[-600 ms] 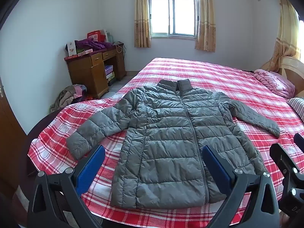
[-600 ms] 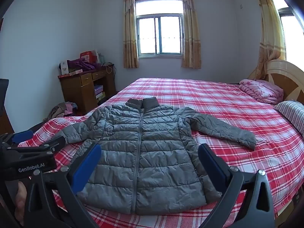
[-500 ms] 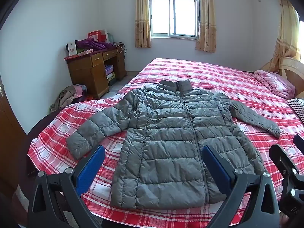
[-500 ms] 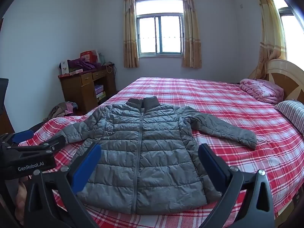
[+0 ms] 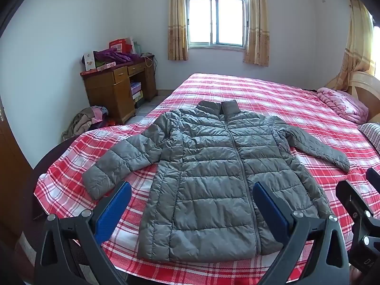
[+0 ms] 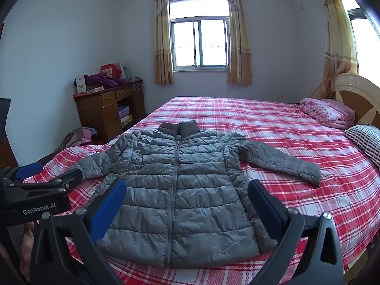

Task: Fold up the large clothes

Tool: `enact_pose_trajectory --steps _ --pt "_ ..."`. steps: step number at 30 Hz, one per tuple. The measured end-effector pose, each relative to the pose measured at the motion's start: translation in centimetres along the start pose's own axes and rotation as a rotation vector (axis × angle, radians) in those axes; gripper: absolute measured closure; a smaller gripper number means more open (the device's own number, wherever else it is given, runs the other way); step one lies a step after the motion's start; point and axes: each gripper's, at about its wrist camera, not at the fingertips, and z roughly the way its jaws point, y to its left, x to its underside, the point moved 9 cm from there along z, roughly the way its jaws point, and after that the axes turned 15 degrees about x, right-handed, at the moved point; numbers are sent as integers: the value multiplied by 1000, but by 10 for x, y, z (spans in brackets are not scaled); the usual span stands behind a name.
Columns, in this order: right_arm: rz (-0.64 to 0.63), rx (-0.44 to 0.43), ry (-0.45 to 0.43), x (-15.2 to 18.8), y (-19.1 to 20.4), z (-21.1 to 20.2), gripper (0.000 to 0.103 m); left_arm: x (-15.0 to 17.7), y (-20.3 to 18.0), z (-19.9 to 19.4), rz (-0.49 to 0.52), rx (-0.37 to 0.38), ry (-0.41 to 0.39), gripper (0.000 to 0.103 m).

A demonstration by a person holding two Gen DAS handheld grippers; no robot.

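Observation:
A grey quilted puffer jacket (image 5: 213, 178) lies flat and zipped, front up, on the red plaid bed (image 5: 273, 95), collar toward the window, both sleeves spread out. It also shows in the right wrist view (image 6: 175, 185). My left gripper (image 5: 192, 204) is open and empty, held above the jacket's hem near the bed's front edge. My right gripper (image 6: 187, 201) is open and empty, also above the hem, to the right of the left one. The left gripper's body shows in the right wrist view (image 6: 35, 197).
A folded pink quilt (image 6: 327, 114) and a striped pillow (image 6: 365, 140) lie by the headboard at the right. A wooden desk (image 5: 116, 90) with boxes and clothes stands by the left wall, with a heap of clothes (image 5: 85, 121) on the floor beside it.
Both grippers have drifted very slightly; the jacket has not moved and both grippers stay open.

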Motion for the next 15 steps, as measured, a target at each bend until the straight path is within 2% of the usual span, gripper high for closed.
enact_pose_trajectory --steps 15 --pt "4 0 1 0 -5 0 0 -4 4 -3 5 9 -10 1"
